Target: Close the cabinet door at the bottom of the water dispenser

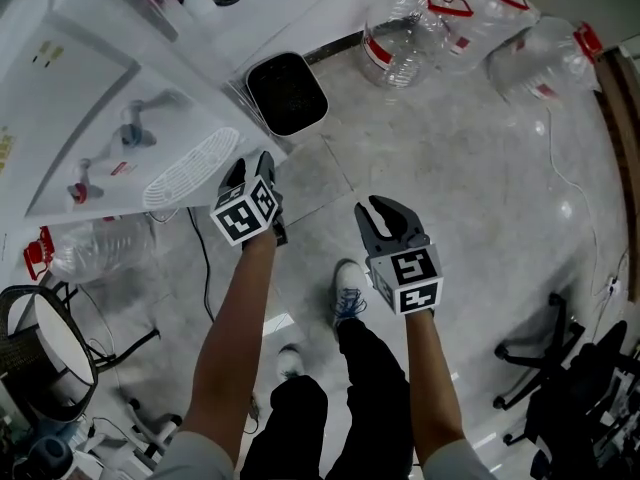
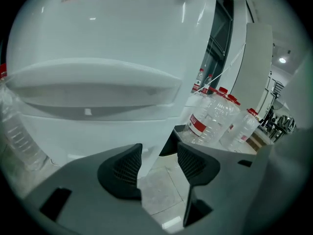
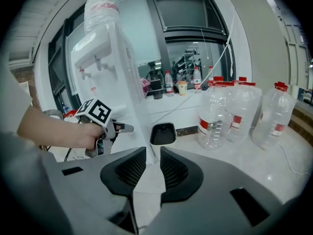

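The white water dispenser (image 1: 120, 98) stands at the upper left, seen from above, with its taps and drip grille (image 1: 190, 168). My left gripper (image 1: 248, 168) is open right at its lower front corner. In the left gripper view the white front (image 2: 98, 43) fills the picture, and its right edge (image 2: 168, 131) runs down behind the empty left gripper (image 2: 159, 153). My right gripper (image 1: 385, 208) is open over the floor, apart from the dispenser. In its own view the right gripper (image 3: 153, 153) looks at a thin white panel edge (image 3: 139, 111). Whether the door is ajar I cannot tell.
A black bin (image 1: 287, 93) sits on the floor to the right of the dispenser. Several large water bottles (image 1: 410, 28) stand beyond it, and one lies at the left (image 1: 90, 248). A black cable (image 1: 205, 258) and the person's shoes (image 1: 348, 286) are below; an office chair (image 1: 560, 358) stands at the right.
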